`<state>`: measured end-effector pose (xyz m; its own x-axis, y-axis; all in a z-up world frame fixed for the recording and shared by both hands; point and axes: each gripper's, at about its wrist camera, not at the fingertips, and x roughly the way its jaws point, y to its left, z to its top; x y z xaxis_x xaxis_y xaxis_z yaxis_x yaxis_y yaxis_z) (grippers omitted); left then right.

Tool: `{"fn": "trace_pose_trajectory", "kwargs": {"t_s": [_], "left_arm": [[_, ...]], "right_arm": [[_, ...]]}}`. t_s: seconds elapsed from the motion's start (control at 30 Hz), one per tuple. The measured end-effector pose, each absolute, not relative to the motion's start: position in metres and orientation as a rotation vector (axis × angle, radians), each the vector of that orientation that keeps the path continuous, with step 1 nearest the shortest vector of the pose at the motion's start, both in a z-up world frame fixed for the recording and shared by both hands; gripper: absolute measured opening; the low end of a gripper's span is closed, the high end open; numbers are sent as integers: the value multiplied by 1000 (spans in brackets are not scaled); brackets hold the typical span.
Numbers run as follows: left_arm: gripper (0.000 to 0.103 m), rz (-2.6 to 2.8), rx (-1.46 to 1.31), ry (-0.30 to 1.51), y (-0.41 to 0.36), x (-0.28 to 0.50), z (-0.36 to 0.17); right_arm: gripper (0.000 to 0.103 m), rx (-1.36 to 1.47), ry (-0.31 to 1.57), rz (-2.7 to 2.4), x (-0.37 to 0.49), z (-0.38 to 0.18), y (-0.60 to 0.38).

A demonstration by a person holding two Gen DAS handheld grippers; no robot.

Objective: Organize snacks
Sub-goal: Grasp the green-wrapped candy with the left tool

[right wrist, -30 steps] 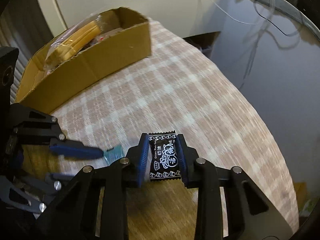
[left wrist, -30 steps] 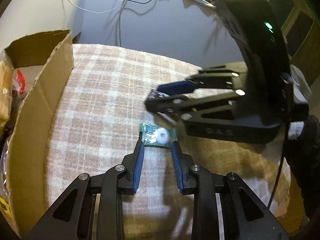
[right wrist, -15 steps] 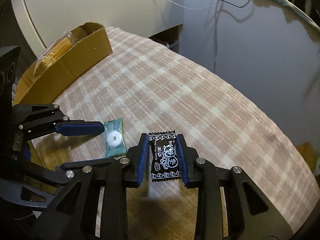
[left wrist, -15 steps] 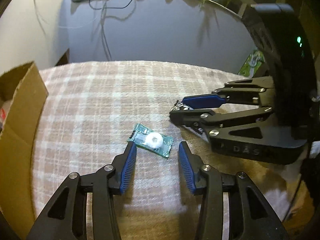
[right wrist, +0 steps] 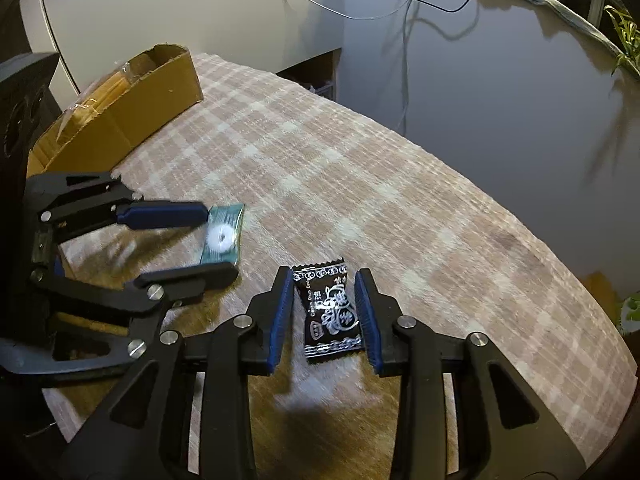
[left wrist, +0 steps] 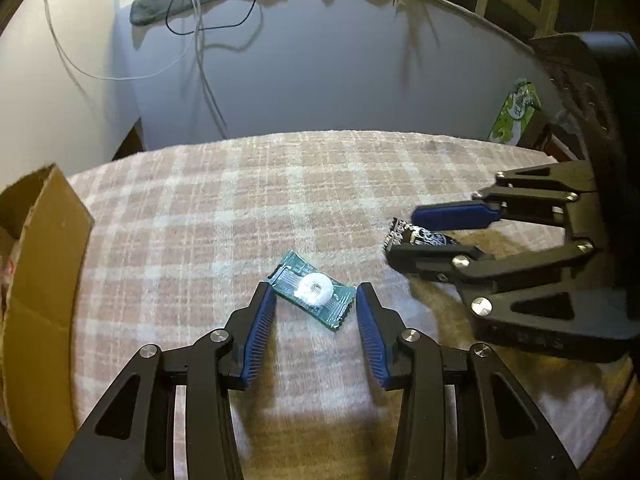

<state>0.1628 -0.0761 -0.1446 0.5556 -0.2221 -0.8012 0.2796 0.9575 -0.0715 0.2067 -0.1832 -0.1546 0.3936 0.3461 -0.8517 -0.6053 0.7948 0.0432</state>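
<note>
Left hand-held gripper [left wrist: 315, 300]: jaws apart, green candy packet [left wrist: 313, 290] lying flat on plaid-covered table [left wrist: 224, 200] just between fingertips, long axis skewed diagonally across gap, corners near both pads.

Right hand-held gripper [right wrist: 325, 300]: jaws apart, black candy packet [right wrist: 331, 311] between pads, long axis along fingers; contact with pads unclear, gap visible both sides.

Each packet nearest own gripper; packets well apart.

Far left: cardboard box [right wrist: 120, 108], already holding wrapped snacks, probable destination; left side nearer.

The right claw [right wrist: 323, 314] stands spread around the black candy [right wrist: 329, 315] on the plaid cloth [right wrist: 360, 184].
</note>
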Motion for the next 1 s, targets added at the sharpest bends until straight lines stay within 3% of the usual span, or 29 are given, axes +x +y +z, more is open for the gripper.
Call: {"fn": "trace_pose_trajectory", "kwargs": {"t_s": [0.2,0.37,1.0], "left_arm": [[21,-291,101,911,-82,164,-147],[13,-296,40,922,-69,167,-144],[10,-314,-50,870,-53,147,-122]], "right_arm": [[26,-289,989,610,204,-155,-190],[26,-267,983,610,203,-155,-193],[26,-205,927,614,190,-134,-199]]}}
